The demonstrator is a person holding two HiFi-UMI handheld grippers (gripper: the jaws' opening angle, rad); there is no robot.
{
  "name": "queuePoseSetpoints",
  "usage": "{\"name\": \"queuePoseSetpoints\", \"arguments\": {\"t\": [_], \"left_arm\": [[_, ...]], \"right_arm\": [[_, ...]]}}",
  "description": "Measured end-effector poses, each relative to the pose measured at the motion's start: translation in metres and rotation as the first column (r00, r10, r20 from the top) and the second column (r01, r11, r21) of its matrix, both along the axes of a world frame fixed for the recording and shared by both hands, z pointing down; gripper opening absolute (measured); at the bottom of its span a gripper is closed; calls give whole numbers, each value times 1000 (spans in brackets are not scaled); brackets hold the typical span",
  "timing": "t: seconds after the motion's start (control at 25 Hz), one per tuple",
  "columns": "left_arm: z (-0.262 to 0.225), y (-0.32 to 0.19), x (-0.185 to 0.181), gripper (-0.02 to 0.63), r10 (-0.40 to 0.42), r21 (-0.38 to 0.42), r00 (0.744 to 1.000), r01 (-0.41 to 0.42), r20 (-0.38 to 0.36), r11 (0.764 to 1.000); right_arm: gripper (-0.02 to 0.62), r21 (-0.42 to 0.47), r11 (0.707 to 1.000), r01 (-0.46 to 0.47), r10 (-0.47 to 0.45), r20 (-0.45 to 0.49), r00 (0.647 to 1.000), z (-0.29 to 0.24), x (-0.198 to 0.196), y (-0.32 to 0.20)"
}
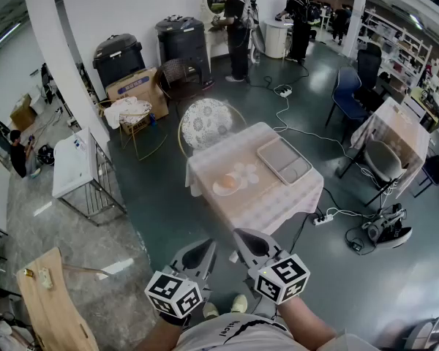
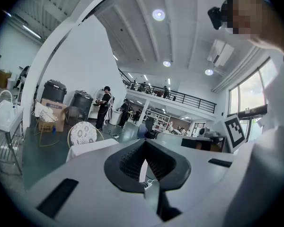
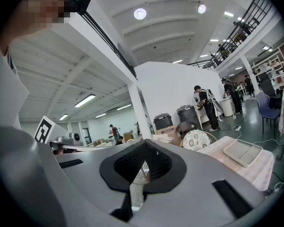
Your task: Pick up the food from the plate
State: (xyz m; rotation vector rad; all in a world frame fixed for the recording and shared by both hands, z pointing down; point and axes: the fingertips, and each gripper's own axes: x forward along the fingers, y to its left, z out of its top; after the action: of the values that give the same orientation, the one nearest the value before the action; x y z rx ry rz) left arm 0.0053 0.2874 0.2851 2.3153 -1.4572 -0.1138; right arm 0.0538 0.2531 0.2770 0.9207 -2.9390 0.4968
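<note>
Looking down at table (image 1: 267, 199) in frame centre, bearing tray (image 1: 284, 159) on its right part. Holding left gripper (image 1: 203, 248) and right gripper (image 1: 243, 240) at lower centre, well apart from table, jaws of both pressing together, gripping nothing. Seeing plate (image 1: 218, 191) on table's left part, carrying food (image 1: 230, 183).

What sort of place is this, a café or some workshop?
Probably a big workshop or test hall, not a café: a cloth-covered table with a plate and tray stands on bare floor among trailing cables and a power strip, with storage shelves nearby and a railed mezzanine overhead.
</note>
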Motion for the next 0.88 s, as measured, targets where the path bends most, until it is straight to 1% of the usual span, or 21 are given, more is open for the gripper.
{"name": "queuePoseSetpoints", "arguments": {"t": [0.2,0.4,0.52,0.68,0.88], "left_arm": [[2,2,6,6,-11,-9,1000,11,2,1000],[-1,3,11,6,-4,-7,1000,4,-4,1000],[0,5,14,6,0,-5,1000,0,2,1000],[5,6,15,6,0,-14,1000,0,7,1000],[8,0,17,6,-9,-16,1000,9,14,1000]], "right_arm": [[15,-6,1000,12,-12,2,1000,1,5,2],[15,-2,1000,17,-17,9,1000,-1,7,4],[15,-4,1000,13,-13,28,1000,-1,10,6],[17,-49,999,13,-9,74,997,1,16,4],[17,-68,998,16,-11,73,997,7,22,2]]}}
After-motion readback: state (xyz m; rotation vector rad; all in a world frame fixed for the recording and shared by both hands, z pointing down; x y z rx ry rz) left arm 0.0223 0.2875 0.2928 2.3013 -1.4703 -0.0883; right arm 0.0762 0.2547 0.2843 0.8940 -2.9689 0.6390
